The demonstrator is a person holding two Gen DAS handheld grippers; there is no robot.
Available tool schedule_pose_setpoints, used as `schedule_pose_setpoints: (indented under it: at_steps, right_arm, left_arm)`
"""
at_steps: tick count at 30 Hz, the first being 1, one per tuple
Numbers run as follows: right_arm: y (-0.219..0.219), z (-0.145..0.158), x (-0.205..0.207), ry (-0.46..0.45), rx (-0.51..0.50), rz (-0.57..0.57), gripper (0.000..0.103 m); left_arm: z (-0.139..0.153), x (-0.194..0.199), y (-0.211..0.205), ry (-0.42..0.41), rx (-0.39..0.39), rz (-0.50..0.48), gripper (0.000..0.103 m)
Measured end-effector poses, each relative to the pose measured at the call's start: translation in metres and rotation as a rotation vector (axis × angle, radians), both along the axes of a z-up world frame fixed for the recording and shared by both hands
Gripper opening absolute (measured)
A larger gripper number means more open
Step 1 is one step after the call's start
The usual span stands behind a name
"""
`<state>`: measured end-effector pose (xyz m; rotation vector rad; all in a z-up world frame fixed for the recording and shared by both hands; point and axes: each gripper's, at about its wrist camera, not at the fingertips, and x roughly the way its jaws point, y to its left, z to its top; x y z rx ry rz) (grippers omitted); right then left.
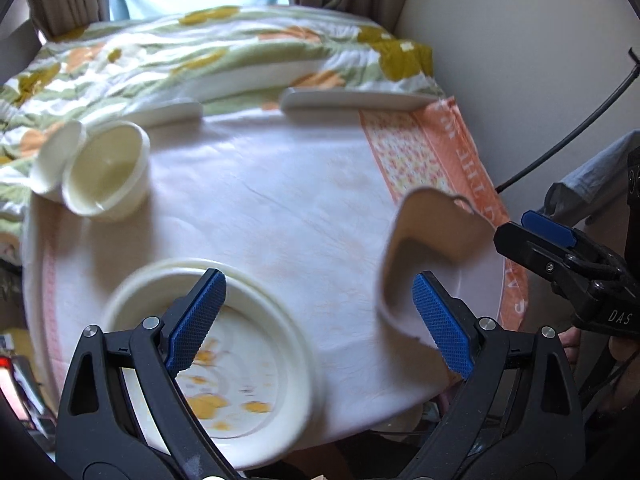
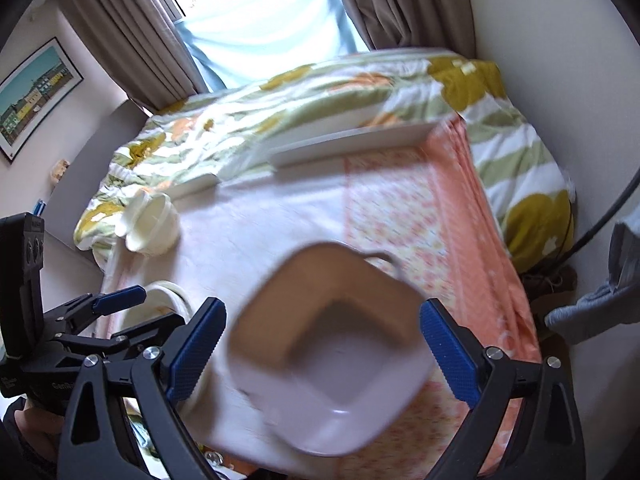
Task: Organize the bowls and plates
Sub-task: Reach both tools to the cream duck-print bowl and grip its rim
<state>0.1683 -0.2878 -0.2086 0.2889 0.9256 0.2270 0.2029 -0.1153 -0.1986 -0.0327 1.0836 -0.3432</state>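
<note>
Cloth-covered table (image 1: 280,200) holds nested plates (image 1: 224,344) — square bowl (image 2: 332,352) looks empty.

The left tongs (image 1: 316,320) hang spread above the tabletop (image 1: 280,200), a round flowered plate (image 1: 224,360) at its near left edge, a square bowl (image 1: 432,248) by its right edge, two cups (image 1: 104,172) far left.

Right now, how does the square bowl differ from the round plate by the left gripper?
The square bowl is deep with rounded corners; the round plate is shallow and circular. The bowl's inside looks plain, while the plate carries orange-yellow marks. The bowl sits between the right gripper's open fingers; the plate lies under the left gripper. Both rest on the cloth and look pale.
</note>
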Motion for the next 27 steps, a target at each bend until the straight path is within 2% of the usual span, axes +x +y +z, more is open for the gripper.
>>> schedule_pose_setpoints:
  at_steps: [7,12,19,22,27]
  right_arm:
    - [0.073,0.040,-0.001,-0.071,-0.006,0.001,0.096]
    - [0.136,0.054,0.006,-0.083,-0.037,0.040,0.097]
    - [0.204,0.064,0.033,-0.060,-0.110,0.060,0.097]
    - [0.225,0.067,0.051,-0.059,-0.125,0.073,0.097]
    - [0.245,0.056,0.097,0.010,-0.131,0.108,0.097]
  left_arm:
    - [0.035,0.008,0.083,-0.054,-0.012,0.003,0.094]
    - [0.044,0.022,0.151,-0.069,-0.026,0.033,0.094]
    - [0.042,0.039,0.242,-0.054,-0.090,0.121,0.094]
    - [0.035,0.050,0.265,-0.036,-0.090,0.136,0.094]
    - [0.012,0.076,0.286,0.043,-0.143,0.200,0.094]
